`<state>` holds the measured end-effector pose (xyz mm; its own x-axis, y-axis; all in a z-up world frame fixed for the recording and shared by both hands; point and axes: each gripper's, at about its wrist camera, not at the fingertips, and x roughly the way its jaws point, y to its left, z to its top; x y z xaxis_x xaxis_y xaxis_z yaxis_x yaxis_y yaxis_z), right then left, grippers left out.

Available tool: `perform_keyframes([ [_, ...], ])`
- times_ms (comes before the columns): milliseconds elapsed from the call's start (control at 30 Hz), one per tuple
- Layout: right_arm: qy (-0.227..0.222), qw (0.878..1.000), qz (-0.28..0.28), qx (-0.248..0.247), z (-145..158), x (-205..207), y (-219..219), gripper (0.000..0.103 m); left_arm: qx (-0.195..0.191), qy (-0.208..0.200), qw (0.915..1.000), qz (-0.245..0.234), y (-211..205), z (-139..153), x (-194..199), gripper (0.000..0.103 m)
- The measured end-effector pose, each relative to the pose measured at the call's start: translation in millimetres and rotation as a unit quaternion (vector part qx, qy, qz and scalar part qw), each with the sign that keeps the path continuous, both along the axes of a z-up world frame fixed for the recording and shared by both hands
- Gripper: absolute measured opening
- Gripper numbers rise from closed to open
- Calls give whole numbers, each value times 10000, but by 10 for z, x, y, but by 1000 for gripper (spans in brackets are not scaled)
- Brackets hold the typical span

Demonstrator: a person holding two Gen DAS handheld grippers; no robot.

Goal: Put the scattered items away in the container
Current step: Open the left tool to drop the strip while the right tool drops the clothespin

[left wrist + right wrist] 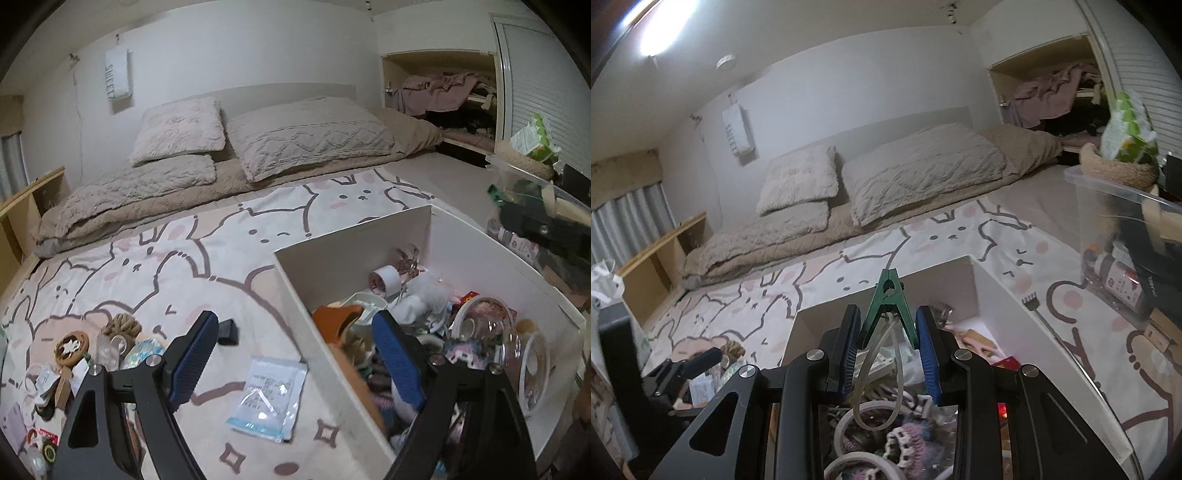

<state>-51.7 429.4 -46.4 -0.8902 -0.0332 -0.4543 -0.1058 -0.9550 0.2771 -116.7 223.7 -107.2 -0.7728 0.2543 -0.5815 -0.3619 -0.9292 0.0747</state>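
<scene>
the left tongs (pixel 291 354) stand wide and empty astride the white box's (pixel 295 280) near wall; the right tongs (pixel 888 350) clamp a green clip (pixel 888 295) over the box's clutter. a packet (pixel 267 398) lies on the bed (pixel 147 266) beside the box.

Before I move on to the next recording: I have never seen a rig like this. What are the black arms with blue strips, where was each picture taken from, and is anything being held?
There is no robot here. A person carries two hand-held grippers, each with a fisheye camera looking forward along its two blue-padded fingers.

The left wrist picture shows the left gripper open and empty, straddling the wall of the white rectangular storage box. The box sits on a bed cover printed with cartoon animals. On that cover lie a flat clear plastic sachet and a pile of small items at lower left, among them a knotted rope ball.

The right wrist picture shows the right gripper closed on a green metal spring clip with a pale loop of cord hanging from it, above the already cluttered box.
</scene>
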Motion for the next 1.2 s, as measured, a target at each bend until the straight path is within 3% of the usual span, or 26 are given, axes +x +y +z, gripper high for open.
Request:
perform_keyframes([
  [567, -451, 9969, 634, 68, -103, -295, -492, 31, 417, -272, 9988, -41, -647, -180, 356, 85],
  [800, -501, 9965, 647, -145, -138, -304, -446, 32, 595, -307, 9978, -7, -793, -213, 387, 85],
  [867, -476, 9965, 620, -282, -144, -294, -398, 59, 628, -304, 9976, 21, -816, -212, 385, 85],
  [900, -451, 9965, 623, -343, -142, -287, -381, 91, 647, -311, 9974, 30, -824, -210, 381, 85],
  [933, -416, 9966, 615, -369, -135, -273, -371, 102, 670, -322, 9972, 38, -835, -210, 378, 85],
  [1200, -472, 9967, 600, -275, -129, -269, -412, 102, 717, -316, 9969, 56, -864, -186, 399, 85],
])
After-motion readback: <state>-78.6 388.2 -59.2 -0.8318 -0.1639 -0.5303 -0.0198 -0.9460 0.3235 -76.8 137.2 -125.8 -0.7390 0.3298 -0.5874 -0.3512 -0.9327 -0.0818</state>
